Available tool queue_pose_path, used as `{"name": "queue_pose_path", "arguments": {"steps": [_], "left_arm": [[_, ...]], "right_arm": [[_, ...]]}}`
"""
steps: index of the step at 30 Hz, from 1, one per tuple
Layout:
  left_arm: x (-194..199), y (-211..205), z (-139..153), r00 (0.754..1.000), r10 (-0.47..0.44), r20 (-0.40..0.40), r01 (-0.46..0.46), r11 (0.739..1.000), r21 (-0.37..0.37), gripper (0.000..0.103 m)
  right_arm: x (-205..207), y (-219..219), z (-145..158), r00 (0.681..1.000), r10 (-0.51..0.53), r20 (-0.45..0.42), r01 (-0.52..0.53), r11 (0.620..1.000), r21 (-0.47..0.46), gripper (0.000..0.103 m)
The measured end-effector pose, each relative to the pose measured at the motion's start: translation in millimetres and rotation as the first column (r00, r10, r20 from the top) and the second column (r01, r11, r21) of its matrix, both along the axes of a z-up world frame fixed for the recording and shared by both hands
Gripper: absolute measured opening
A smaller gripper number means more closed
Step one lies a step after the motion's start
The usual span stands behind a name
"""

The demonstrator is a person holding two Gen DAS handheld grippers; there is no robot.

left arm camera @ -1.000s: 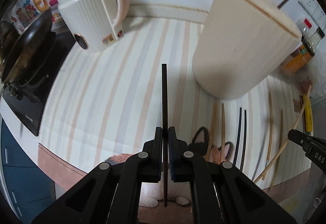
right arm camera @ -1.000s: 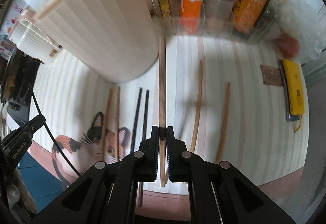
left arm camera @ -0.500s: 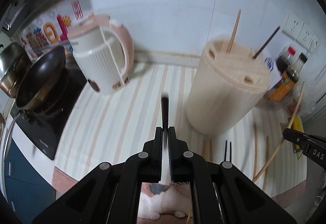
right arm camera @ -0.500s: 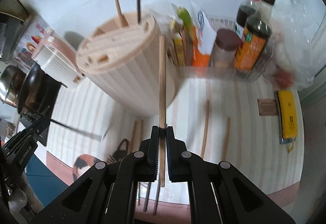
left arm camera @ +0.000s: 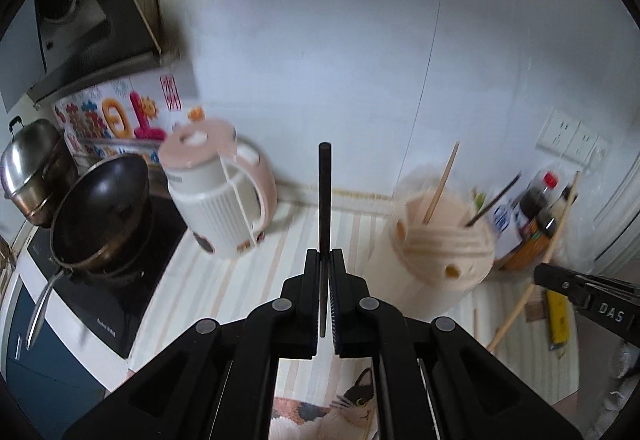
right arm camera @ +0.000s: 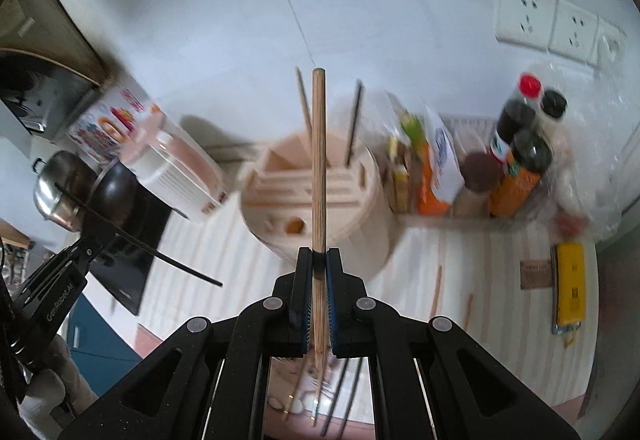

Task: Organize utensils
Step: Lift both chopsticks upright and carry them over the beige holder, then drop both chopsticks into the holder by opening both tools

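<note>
My left gripper (left arm camera: 325, 254) is shut on a black chopstick (left arm camera: 324, 196) that sticks up between its fingers. My right gripper (right arm camera: 319, 252) is shut on a wooden chopstick (right arm camera: 319, 160), also pointing forward and up. Both hang high above the striped counter. The beige round utensil holder (right arm camera: 320, 200) stands below and ahead of the right gripper, with one wooden and one black chopstick upright in it. In the left wrist view the holder (left arm camera: 440, 252) is to the right. Loose wooden chopsticks (right arm camera: 438, 288) and black ones (right arm camera: 340, 392) lie on the counter.
A pink and white kettle (left arm camera: 218, 196) stands left of the holder. A black wok (left arm camera: 100, 208) and a steel pot (left arm camera: 36, 168) sit on the stove at far left. Sauce bottles (right arm camera: 520, 160) and packets crowd the back right. A yellow object (right arm camera: 570, 288) lies at the right.
Both grippers have risen well above the counter with their chopsticks still gripped, and tilted up. The holder's top, hidden or seen side-on before, now shows from above.
</note>
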State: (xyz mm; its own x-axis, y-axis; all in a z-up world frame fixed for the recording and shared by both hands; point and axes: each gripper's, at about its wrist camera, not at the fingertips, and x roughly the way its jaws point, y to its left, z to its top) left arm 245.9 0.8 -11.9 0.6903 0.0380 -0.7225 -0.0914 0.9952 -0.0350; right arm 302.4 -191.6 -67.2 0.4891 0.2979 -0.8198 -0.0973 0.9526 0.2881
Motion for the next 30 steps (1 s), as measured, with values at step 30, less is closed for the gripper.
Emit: {"name": "queue_pose_path", "arguments": {"steps": [30], "left_arm": [[133,-66,43,0.983,-0.181,-0.021,0.177,0.977,-0.120,0.002]], "right_arm": [[123,-6,57,0.961,-0.161,0.224,0.160,0.987,0.022,0.007]]}}
